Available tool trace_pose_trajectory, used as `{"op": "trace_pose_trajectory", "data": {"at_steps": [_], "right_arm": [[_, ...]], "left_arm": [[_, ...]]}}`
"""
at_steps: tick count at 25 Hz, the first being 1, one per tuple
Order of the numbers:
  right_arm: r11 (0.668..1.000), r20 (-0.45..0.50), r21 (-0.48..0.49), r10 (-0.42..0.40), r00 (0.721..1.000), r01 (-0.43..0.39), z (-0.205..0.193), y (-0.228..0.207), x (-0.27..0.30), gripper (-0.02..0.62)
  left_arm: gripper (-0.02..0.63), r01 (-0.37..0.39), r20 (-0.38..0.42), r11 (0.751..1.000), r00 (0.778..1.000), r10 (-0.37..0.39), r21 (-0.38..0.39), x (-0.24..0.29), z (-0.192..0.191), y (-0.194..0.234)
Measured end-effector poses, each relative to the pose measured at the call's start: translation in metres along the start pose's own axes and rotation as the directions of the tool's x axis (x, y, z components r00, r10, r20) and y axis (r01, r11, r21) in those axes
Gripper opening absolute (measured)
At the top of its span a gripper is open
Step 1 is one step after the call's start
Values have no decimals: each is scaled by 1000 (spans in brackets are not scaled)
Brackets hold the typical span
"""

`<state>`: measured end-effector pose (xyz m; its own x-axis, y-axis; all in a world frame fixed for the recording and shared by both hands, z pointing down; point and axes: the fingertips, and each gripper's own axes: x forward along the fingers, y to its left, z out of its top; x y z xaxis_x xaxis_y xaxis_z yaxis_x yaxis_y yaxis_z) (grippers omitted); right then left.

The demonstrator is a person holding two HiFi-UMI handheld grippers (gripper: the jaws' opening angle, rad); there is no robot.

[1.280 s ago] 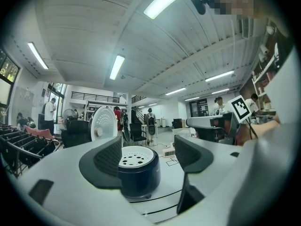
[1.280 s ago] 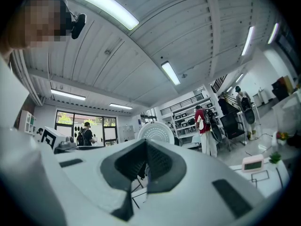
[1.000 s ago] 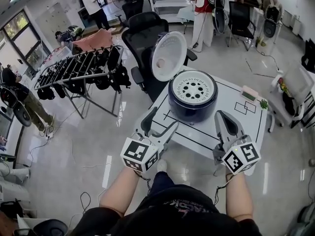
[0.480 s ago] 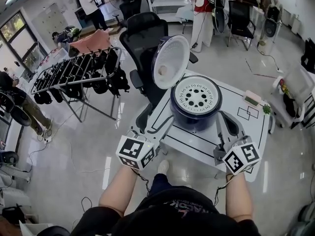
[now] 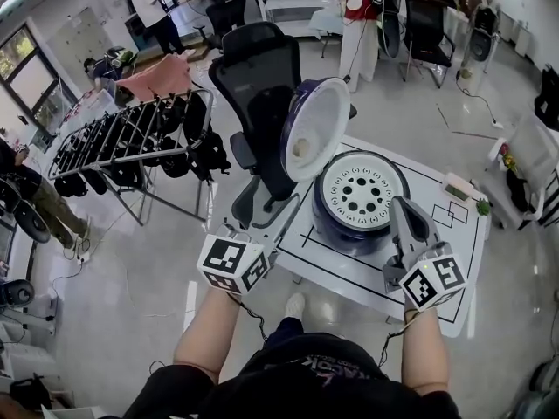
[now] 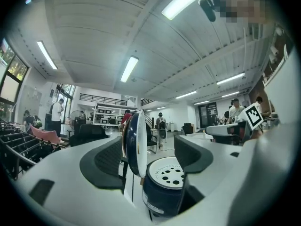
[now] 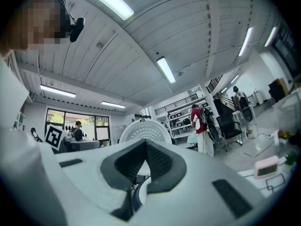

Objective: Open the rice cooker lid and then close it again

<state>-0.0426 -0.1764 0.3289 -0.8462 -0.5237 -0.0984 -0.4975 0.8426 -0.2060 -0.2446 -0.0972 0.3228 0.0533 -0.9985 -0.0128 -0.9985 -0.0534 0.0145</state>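
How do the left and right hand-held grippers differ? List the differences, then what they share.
The left hand-held gripper has its jaws apart; the right hand-held gripper has them together. The left one is at the table edge, on the raised lid side; the right one is over the table, beside the rice cooker. Both hold nothing and carry a marker cube.

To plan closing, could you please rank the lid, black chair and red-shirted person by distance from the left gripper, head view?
1. lid, just ahead of the left gripper.
2. black chair, behind the lid.
3. red-shirted person, far back.
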Motion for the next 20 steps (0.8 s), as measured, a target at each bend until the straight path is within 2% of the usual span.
{"op": "trace_pose_trajectory", "data": {"at_steps": [4,9,15,20], "right_arm": [[1000,-7,3,-21,1000,21,-2,-5,26,2],[999,-12,5,-44,999,44,-8,-8,53,2],[996,-7,-11,-83,996,83,-7,-12,78,2],[990,5,-14,-142,990,142,-9,-20,87,2]], "left_arm": [[307,-33,10,999,999,33,-21,16,6,40],[307,-37,3,999,999,37,-19,37,6,76],[304,-13,-8,1000,1000,13,-18,70,0,108],[298,41,-25,999,999,-42,-23,102,-7,121]]}}
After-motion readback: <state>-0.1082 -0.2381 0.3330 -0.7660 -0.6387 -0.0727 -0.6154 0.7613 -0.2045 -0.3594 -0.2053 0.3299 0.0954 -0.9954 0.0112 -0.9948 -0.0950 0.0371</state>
